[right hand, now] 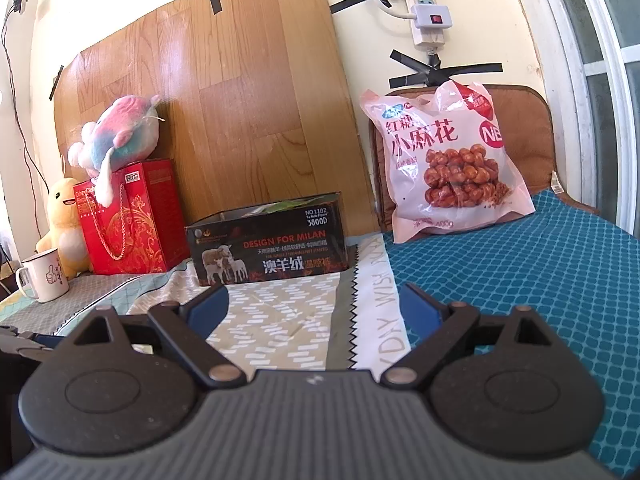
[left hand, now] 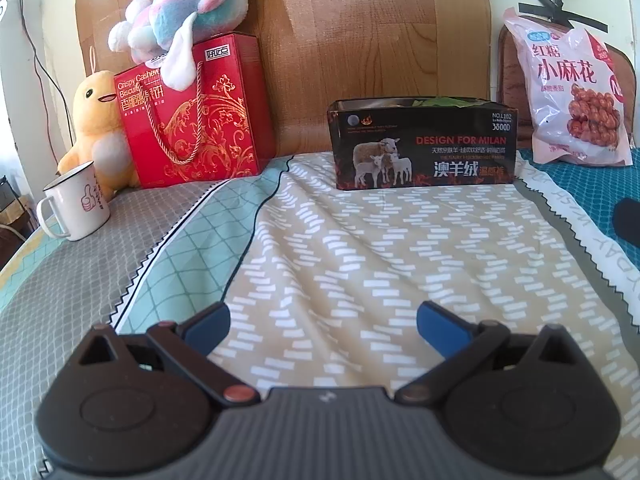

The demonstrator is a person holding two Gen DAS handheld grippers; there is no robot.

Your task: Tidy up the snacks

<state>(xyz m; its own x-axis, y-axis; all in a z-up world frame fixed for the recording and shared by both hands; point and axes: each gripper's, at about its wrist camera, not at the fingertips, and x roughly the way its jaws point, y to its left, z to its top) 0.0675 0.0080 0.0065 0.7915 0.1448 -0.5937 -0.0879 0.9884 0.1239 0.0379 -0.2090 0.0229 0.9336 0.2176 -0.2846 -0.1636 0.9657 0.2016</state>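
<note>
An open black box with sheep pictures point(left hand: 424, 144) stands on the bed against the wooden board, with something green inside; it also shows in the right wrist view point(right hand: 270, 242). A pink snack bag point(left hand: 572, 92) leans upright at the back right, seen too in the right wrist view point(right hand: 444, 160). A red biscuit gift box point(left hand: 192, 116) stands at the back left point(right hand: 128, 224). My left gripper point(left hand: 323, 322) is open and empty, low over the patterned sheet. My right gripper point(right hand: 314, 304) is open and empty, well short of the black box.
A white mug point(left hand: 76, 206) stands at the left edge of the bed. A yellow plush duck point(left hand: 96, 128) sits beside the red box and a pink-blue plush point(left hand: 184, 16) lies on top of it. A power strip point(right hand: 426, 8) hangs on the wall.
</note>
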